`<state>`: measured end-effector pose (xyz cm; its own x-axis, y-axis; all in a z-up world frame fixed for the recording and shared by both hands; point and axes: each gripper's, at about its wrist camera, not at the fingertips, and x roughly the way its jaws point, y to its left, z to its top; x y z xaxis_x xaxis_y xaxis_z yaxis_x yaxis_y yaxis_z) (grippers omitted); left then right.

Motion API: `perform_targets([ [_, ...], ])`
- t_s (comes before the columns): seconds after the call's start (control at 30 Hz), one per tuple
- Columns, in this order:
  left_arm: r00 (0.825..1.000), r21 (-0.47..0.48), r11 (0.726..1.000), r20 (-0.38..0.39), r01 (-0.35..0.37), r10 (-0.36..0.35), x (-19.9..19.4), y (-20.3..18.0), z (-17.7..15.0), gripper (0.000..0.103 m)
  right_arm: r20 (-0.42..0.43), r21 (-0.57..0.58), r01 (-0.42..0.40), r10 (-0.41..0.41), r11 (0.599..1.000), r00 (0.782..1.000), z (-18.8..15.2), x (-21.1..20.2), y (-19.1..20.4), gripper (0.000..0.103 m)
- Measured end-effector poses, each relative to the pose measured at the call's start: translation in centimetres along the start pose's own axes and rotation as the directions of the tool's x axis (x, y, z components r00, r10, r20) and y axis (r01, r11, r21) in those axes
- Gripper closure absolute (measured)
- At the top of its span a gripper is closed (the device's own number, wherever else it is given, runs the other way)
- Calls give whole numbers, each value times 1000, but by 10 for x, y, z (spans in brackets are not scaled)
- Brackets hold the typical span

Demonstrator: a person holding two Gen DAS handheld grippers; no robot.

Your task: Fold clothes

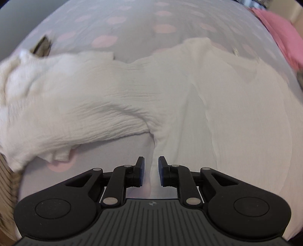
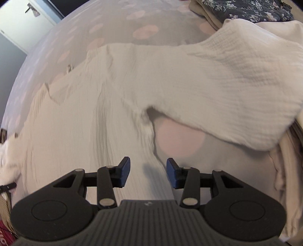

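Note:
A white crinkled long-sleeved top [image 1: 132, 90] lies spread on a grey sheet with pink dots [image 1: 132, 24]. In the left wrist view its left sleeve stretches to the left and its side edge runs down between my fingers. My left gripper [image 1: 151, 170] has its jaws a narrow gap apart around that side edge; the cloth looks loose in the gap. In the right wrist view the top [image 2: 94, 113] fills the middle, its right sleeve [image 2: 236, 90] stretching right. My right gripper [image 2: 148, 173] is open, its jaws on either side of the top's side edge below the armpit.
A pink cloth [image 1: 280, 39] lies at the far right of the left wrist view. A pile with dark floral fabric [image 2: 251, 10] and beige cloth [image 2: 289, 179] sits at the right of the right wrist view. A white door [image 2: 24, 24] stands beyond the bed's far left.

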<state>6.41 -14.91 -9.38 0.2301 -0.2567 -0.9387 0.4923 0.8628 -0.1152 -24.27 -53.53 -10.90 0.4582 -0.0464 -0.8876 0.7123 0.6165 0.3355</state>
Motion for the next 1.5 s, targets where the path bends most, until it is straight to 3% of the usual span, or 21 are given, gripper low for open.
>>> perform_targets([
  [0.13, 994, -175, 979, 6, 106, -107, 20, 16, 11, 82, 38, 37, -28, 27, 999, 999, 14, 18, -5, 57],
  [0.3, 999, -172, 984, 20, 40, -37, 40, 12, 22, 82, 44, 74, -44, 41, 996, 998, 31, 46, -9, 57],
  [0.5, 997, -213, 976, 76, 35, -19, 48, 16, 30, 82, 107, 117, -33, 20, 993, 994, 51, 64, -8, 58],
  [0.57, 995, -226, 974, 101, 23, -1, 48, 18, 32, 82, 137, 135, -4, -14, 991, 991, 56, 63, -9, 63],
  [0.63, 992, -253, 967, 122, 21, 11, 48, 22, 34, 82, 155, 148, 35, -58, 988, 986, 61, 63, -11, 88],
  [0.67, 991, -268, 963, 131, 13, 23, 47, 24, 35, 92, 168, 153, 53, -78, 987, 983, 63, 61, -12, 97],
  [0.7, 989, -272, 962, 140, -8, 48, 46, 24, 37, 99, 186, 159, 66, -95, 985, 978, 65, 59, -14, 98],
  [0.77, 981, -273, 961, 173, -35, 84, 43, 24, 43, 101, 250, 157, 109, -146, 982, 957, 70, 51, -15, 99],
  [0.83, 977, -286, 957, 184, -48, 104, 42, 27, 47, 103, 282, 163, 132, -174, 978, 944, 76, 45, -18, 99],
  [0.93, 973, -297, 953, 195, -63, 125, 41, 30, 52, 103, 279, 163, 145, -187, 976, 942, 79, 49, -20, 99],
  [1.03, 979, -251, 965, 159, -81, 124, 45, 25, 53, 101, 230, 146, 173, -204, 974, 952, 80, 57, -19, 96],
  [1.07, 981, -230, 969, 148, -91, 127, 46, 22, 52, 100, 208, 146, 171, -199, 974, 958, 80, 59, -21, 89],
  [1.1, 982, -210, 973, 136, -100, 131, 46, 19, 51, 98, 194, 148, 167, -194, 975, 961, 80, 59, -22, 75],
  [1.17, 985, -168, 980, 114, -109, 129, 46, 15, 46, 83, 188, 140, 148, -173, 979, 967, 79, 56, -26, 63],
  [1.23, 990, -125, 988, 91, -95, 107, 42, 14, 37, 75, 169, 128, 113, -134, 985, 976, 76, 53, -30, 62],
  [1.37, 997, -41, 997, 42, -64, 66, 35, 12, 20, 75, 114, 114, 40, -53, 993, 992, 59, 49, -38, 61],
  [1.5, 999, 30, 998, 2, -46, 46, 28, 11, 0, 75, 71, 54, 44, -48, 998, 996, 36, 45, -35, 64],
])
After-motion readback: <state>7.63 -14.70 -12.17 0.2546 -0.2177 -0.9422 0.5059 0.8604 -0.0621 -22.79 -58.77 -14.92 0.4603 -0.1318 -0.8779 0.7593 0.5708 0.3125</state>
